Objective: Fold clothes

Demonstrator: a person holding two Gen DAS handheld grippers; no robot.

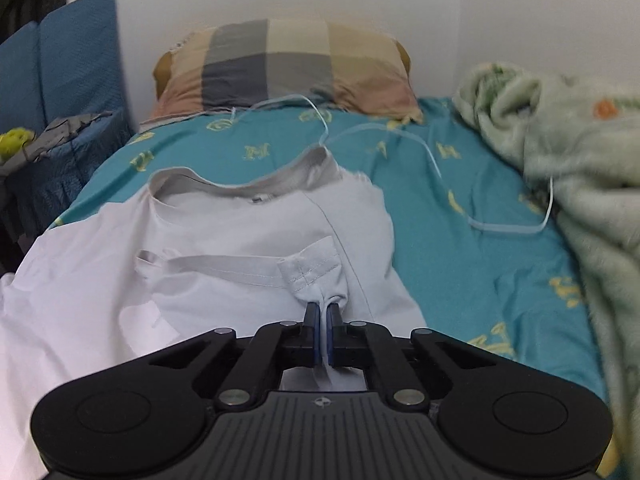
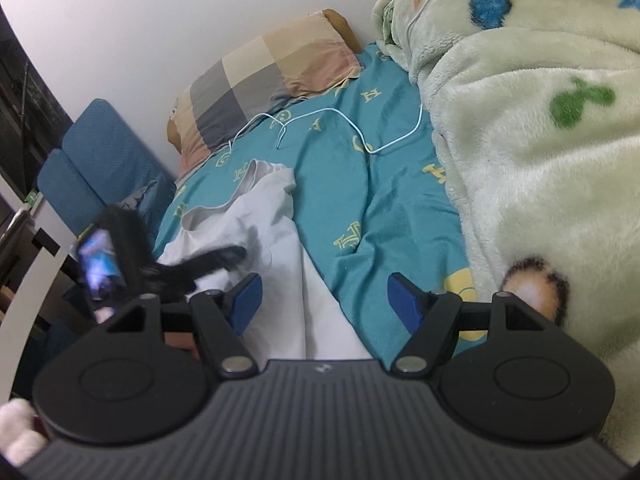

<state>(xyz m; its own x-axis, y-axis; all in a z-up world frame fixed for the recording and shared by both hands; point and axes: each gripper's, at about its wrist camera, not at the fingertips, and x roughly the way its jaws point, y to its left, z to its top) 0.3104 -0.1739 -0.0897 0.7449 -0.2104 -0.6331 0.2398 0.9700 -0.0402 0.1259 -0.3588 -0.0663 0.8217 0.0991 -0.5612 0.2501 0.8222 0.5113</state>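
In the left wrist view, the left gripper (image 1: 321, 312) is pinching a fold of the white T-shirt (image 1: 224, 240), jaws clamped together on the cloth. The shirt is lying along the left edge of the teal bedsheet (image 1: 460, 248), collar toward the checked pillow (image 1: 288, 68).

In the right wrist view, the right gripper (image 2: 325, 300) is hovering with jaws wide apart above the shirt's (image 2: 276, 216) edge and sheet (image 2: 372, 200), the green blanket (image 2: 520, 140) lying alongside right.
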